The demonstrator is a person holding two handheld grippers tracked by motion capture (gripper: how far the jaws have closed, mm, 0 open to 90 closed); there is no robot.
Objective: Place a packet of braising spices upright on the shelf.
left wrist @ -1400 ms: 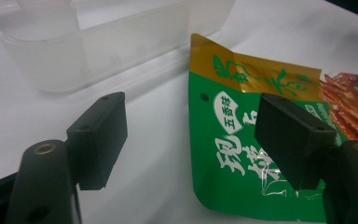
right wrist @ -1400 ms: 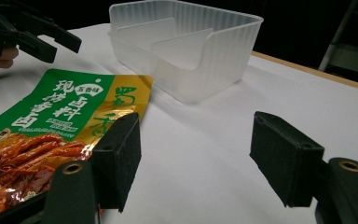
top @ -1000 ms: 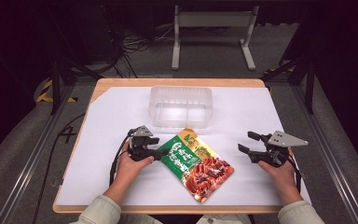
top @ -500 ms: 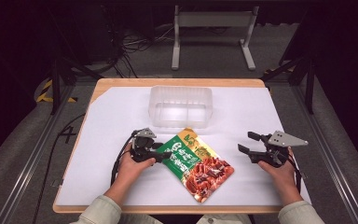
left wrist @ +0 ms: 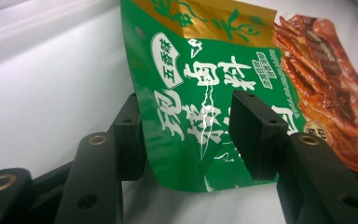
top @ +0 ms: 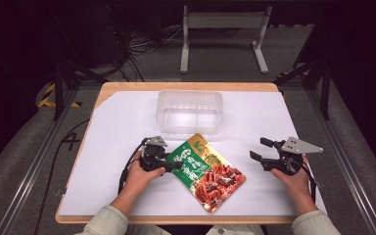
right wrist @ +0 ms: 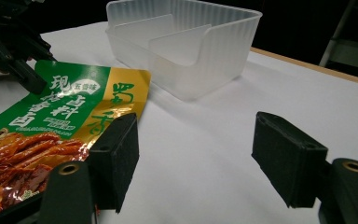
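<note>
Overhead, a white-topped bench point(top: 117, 122) in a dark room bears a snack packet point(top: 203, 171), its edge between the left gripper's point(top: 174, 165) unclosed jaws, the right gripper point(top: 259, 149) spread wide

Clear plastic bin point(top: 190, 110) on white-covered table point(top: 112, 127).

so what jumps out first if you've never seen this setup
The bright green, gold and red snack packet in the middle of the white table, near the person's edge. The left gripper has its jaws set around the packet's green edge with a gap on each side, while the right gripper waits open off to the right. Just behind the packet sits a clear plastic tub.
</note>
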